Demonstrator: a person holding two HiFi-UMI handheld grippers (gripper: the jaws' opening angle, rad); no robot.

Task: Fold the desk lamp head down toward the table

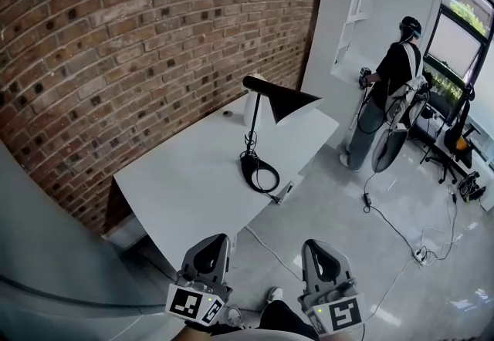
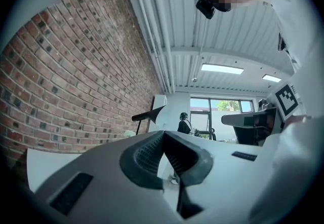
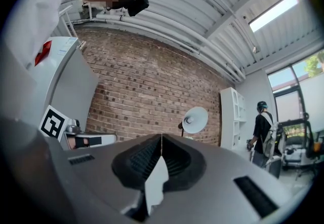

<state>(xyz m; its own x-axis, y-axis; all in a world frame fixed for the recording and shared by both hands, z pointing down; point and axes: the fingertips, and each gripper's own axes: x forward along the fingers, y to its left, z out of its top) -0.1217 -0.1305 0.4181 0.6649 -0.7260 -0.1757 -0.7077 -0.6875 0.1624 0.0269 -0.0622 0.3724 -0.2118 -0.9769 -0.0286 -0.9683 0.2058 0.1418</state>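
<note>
A black desk lamp (image 1: 261, 131) stands on the white table (image 1: 177, 185), its cone head (image 1: 287, 102) raised and pointing right, its ring base (image 1: 260, 174) near the table's right edge. Both grippers hover short of the table's near corner, well away from the lamp. My left gripper (image 1: 217, 239) is shut with nothing in it, and my right gripper (image 1: 314, 244) is likewise shut and empty. In the left gripper view the lamp (image 2: 150, 113) shows beyond the closed jaw tips (image 2: 163, 132). In the right gripper view the lamp head's pale inside (image 3: 195, 119) shows above the shut tips (image 3: 161, 136).
A brick wall (image 1: 139, 31) runs along the table's far side. A white cylinder (image 1: 252, 109) stands behind the lamp. A cable and adapter (image 1: 284, 194) hang at the table's edge. A person (image 1: 392, 89) stands at back right near chairs, with cables (image 1: 409, 243) across the floor.
</note>
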